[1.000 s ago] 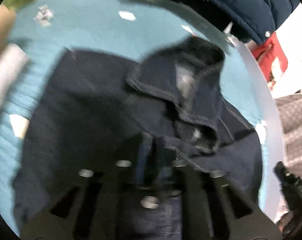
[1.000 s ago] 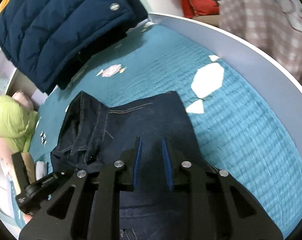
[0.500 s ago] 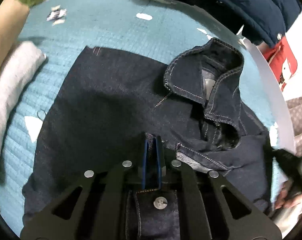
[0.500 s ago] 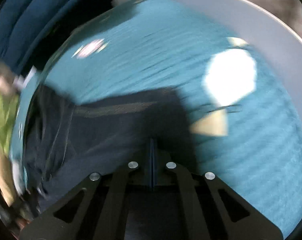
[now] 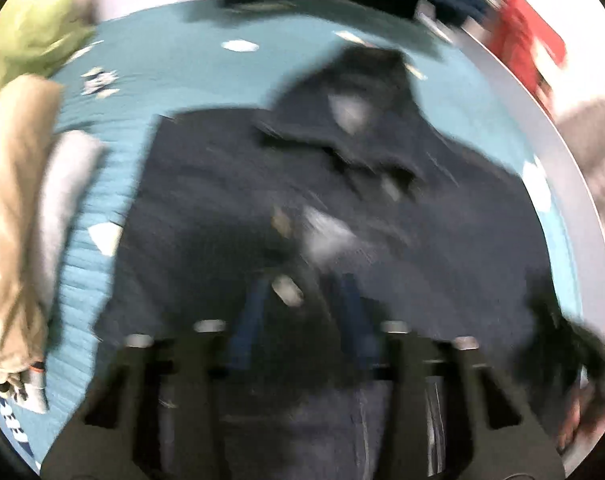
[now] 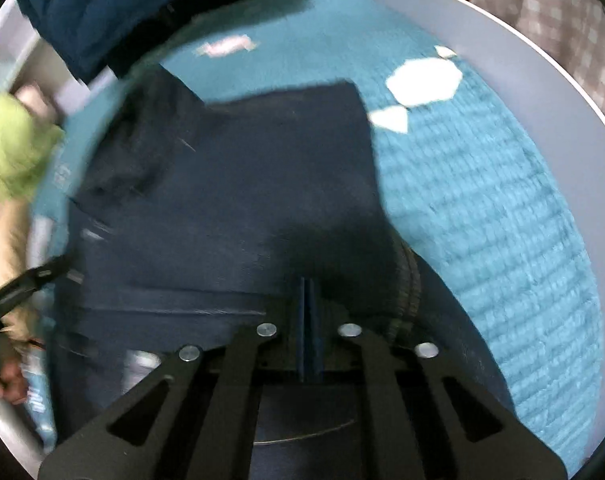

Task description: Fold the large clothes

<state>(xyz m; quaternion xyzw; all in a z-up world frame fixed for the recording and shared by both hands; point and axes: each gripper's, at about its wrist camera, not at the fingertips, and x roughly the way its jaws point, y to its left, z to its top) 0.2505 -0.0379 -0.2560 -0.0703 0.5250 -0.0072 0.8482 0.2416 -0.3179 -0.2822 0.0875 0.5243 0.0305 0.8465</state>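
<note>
Where folded over, the dark denim jeans (image 6: 238, 184) lie rumpled.

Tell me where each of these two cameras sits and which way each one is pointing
Left wrist: sits on the left gripper, looking steeply down along its parted blue fingers at dark jeans on a teal blanket; the jaws have just been opening, with denim between them.
Right wrist: sits on the right gripper, looking steeply down along shut fingers at the jeans; a hand shows at the left edge.
Shared: jeans, blanket, navy jacket, green cloth.
</note>
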